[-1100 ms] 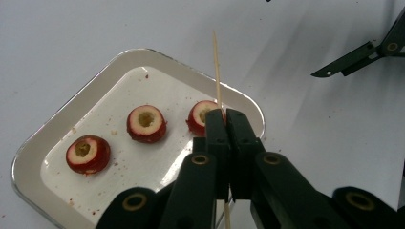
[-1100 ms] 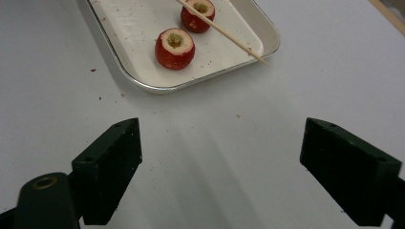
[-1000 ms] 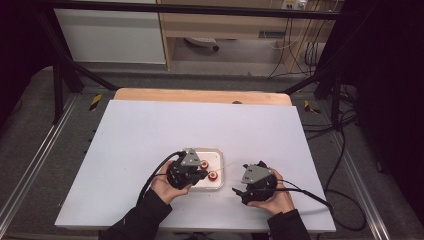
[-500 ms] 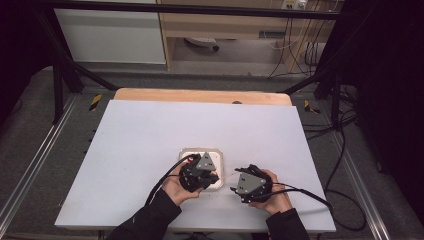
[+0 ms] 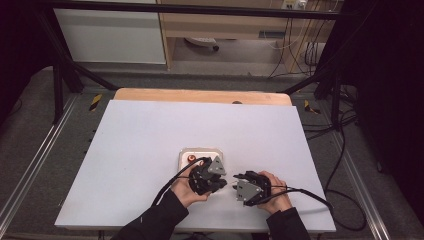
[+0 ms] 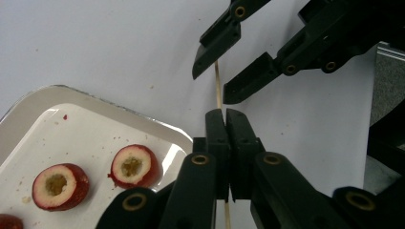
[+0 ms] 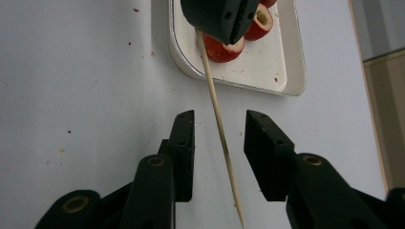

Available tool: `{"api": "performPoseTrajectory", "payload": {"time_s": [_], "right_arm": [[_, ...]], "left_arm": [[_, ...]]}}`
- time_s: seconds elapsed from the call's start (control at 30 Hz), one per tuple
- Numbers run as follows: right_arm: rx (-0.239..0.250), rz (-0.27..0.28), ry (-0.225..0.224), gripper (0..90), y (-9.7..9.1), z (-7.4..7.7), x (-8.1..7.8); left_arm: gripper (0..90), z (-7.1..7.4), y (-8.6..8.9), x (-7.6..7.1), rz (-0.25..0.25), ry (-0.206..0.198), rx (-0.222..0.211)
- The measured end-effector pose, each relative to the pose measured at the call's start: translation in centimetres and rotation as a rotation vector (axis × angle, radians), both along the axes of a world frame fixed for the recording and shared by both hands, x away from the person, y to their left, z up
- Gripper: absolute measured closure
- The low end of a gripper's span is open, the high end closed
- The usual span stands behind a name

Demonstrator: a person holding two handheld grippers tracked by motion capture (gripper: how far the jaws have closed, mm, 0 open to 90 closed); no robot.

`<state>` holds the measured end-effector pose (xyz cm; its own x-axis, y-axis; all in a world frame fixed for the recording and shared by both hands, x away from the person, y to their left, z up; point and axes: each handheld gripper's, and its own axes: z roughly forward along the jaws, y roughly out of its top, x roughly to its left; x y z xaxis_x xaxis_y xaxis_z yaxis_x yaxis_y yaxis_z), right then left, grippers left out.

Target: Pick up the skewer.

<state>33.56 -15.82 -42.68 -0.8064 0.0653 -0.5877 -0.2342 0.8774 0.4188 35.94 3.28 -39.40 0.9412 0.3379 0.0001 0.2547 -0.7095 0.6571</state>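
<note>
A: Lower centre of the high view, both tools sit side by side on the white worktop [image 5: 150, 150]. Left tool [image 5: 214, 181] state?

B: Clamped on the wooden skewer [image 6: 218, 86]. In the left gripper view its jaws are pressed together, and the stick runs out from between them toward the top of the frame.

A: Right tool [image 5: 239, 186]?

B: Jaws apart but have just been closing. In the right gripper view the skewer [image 7: 219, 121] passes through the gap between them; neither pad touches it. From the left gripper view, the right tool [image 6: 217, 78] comes in from the upper right, its two jaw tips either side of the stick.

A: Where does the skewer sit?

B: Bridging the two tools, just off the edge of the white tray [image 6: 143, 123]. Above the worktop or resting on it, can't tell.

A: Tray contents?

B: Cored red fruit pieces [image 6: 135, 165], pale flesh facing up, lower left of the left gripper view. Tray shows behind the left tool in the high view [image 5: 186, 152].
</note>
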Motion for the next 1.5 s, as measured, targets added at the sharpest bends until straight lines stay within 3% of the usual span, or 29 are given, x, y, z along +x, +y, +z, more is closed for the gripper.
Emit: {"api": "performPoseTrajectory", "payload": {"time_s": [0.13,0.47,0.67,0.87,1.03,1.23,1.5], "right_arm": [[-0.043,0.045,-0.02,73.3,-0.1,0.0,0.1],[-0.094,0.086,-0.052,86.1,0.0,-0.3,0.0],[-0.121,0.103,-0.059,88.4,0.0,-0.4,-0.2],[-0.161,0.122,-0.082,88.5,0.3,-0.2,-0.2],[-0.212,0.152,-0.109,88.5,1.0,0.0,-0.2],[-0.255,0.16,-0.133,88.5,1.6,0.2,-0.2],[-0.294,0.174,-0.16,88.5,1.9,0.2,-0.4]], "left_arm": [[88.5,0.0,-0.3,-0.1,-0.014,0.0,0.004],[88.5,-0.1,-0.6,-0.2,-0.031,0.001,0.012],[88.4,-0.2,-0.6,-0.1,-0.031,0.005,0.01],[86.1,-0.2,-0.5,0.3,-0.023,0.041,0.013],[82.0,0.0,-0.6,0.7,-0.009,0.073,0.078],[85.9,-0.3,-0.8,1.0,-0.02,0.125,0.154],[86.7,-0.6,-1.0,0.9,-0.023,0.122,0.185]]}}
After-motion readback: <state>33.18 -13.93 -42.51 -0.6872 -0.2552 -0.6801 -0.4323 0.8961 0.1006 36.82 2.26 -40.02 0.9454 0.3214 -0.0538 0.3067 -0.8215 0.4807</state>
